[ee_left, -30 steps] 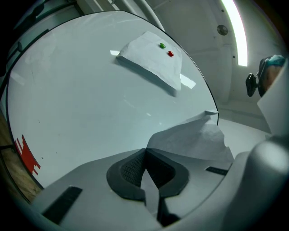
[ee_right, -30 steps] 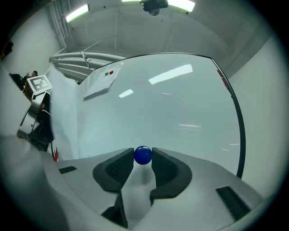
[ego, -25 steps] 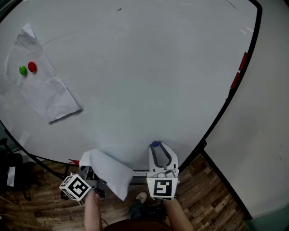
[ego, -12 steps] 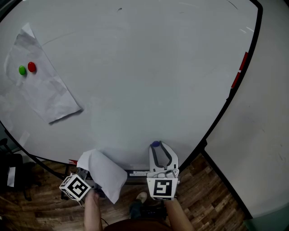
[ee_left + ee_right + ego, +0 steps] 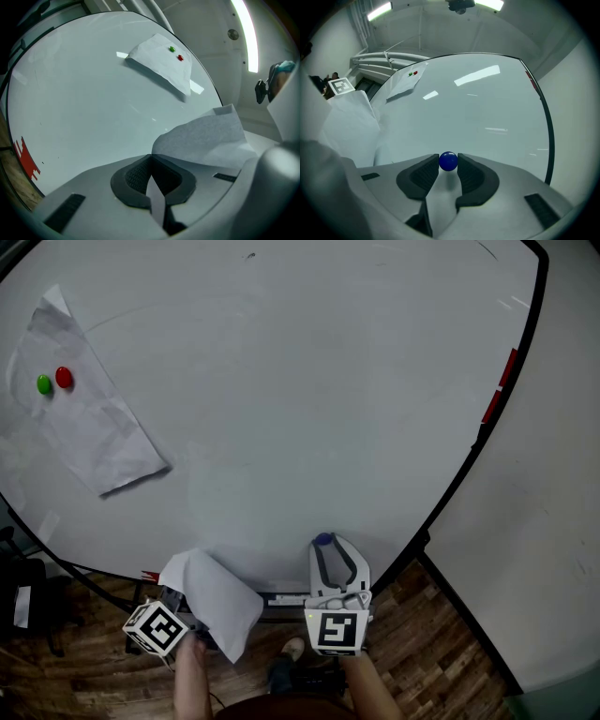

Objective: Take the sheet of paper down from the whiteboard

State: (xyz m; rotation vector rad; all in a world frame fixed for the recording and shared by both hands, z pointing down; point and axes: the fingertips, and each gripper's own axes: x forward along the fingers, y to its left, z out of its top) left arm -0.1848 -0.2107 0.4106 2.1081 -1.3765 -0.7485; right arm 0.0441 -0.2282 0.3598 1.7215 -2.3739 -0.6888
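Observation:
My left gripper (image 5: 190, 596) is shut on the corner of a loose white sheet of paper (image 5: 217, 601), which droops over its jaws below the whiteboard (image 5: 300, 399). The left gripper view has that sheet (image 5: 206, 138) pinched at the closed tips (image 5: 149, 158). My right gripper (image 5: 323, 544) is shut on a small blue ball magnet (image 5: 448, 161), close to the board's lower edge. A second, creased sheet (image 5: 84, 418) hangs at the board's upper left, pinned by a green magnet (image 5: 44, 384) and a red magnet (image 5: 64, 377).
The board's black frame (image 5: 469, 451) runs down the right side, with two red pieces (image 5: 497, 385) on it. A pale wall (image 5: 544, 549) lies beyond. Wooden floor (image 5: 431, 643) and a person's shoes (image 5: 291, 662) show below, and dark equipment (image 5: 23, 601) stands at the lower left.
The sheet in my left gripper has sagged: its free end, which reached toward the right gripper, now hangs closer to the left one. Both hands have kept still.

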